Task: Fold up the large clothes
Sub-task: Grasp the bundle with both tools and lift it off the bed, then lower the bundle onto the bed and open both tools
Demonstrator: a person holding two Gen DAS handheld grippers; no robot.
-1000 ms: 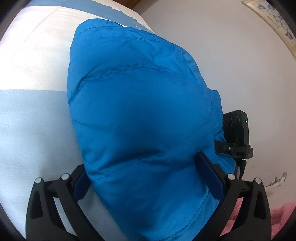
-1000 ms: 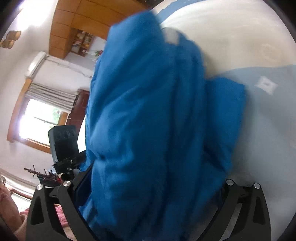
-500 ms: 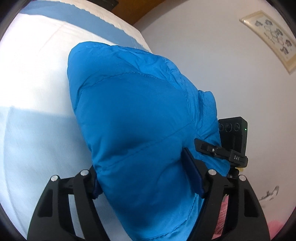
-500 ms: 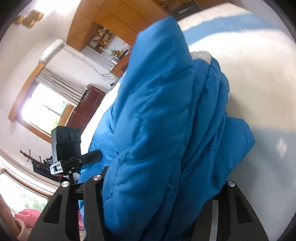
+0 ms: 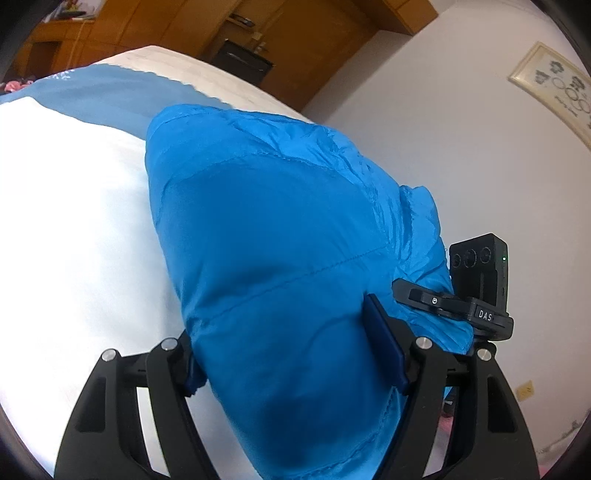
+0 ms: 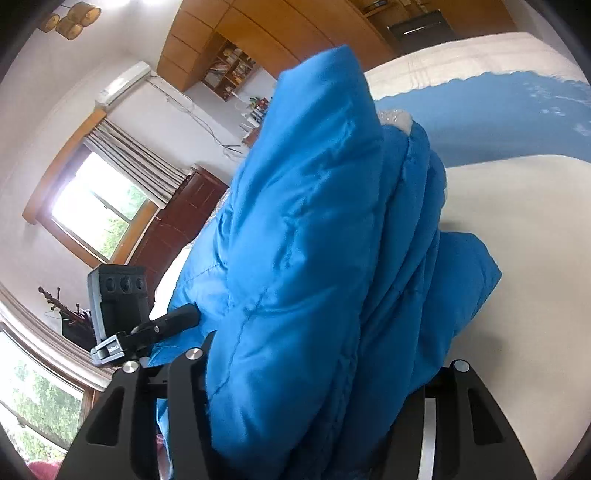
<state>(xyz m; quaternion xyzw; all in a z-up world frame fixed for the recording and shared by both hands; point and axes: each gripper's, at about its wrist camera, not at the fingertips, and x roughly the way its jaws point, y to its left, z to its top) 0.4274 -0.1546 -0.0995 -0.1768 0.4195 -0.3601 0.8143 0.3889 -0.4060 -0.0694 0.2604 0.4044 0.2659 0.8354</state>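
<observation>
A thick, folded blue padded jacket [image 5: 277,240] fills the middle of both wrist views and hangs above the bed [image 5: 74,221]. My left gripper [image 5: 286,350] is shut on one end of the bundle, its blue pads pressing into the fabric on both sides. At the other end my right gripper [image 6: 321,369] is shut on the blue jacket [image 6: 314,221], whose stacked layers bulge between the fingers. A pale grey lining patch [image 6: 395,120] shows near the top. Each view catches the other gripper's black camera block [image 5: 480,266] [image 6: 118,295] just beside the jacket.
The bed's white and light blue cover [image 6: 517,221] spreads under the jacket. Wooden wardrobes [image 5: 184,33] stand behind the bed. A plain wall with a framed picture [image 5: 554,85] is on one side, a window [image 6: 96,206] and a dark cabinet [image 6: 177,229] on the other.
Both grippers closed onto the jacket bundle and carried it up and across the bed. The views tilted upward, so the wardrobes and far wall came into sight.
</observation>
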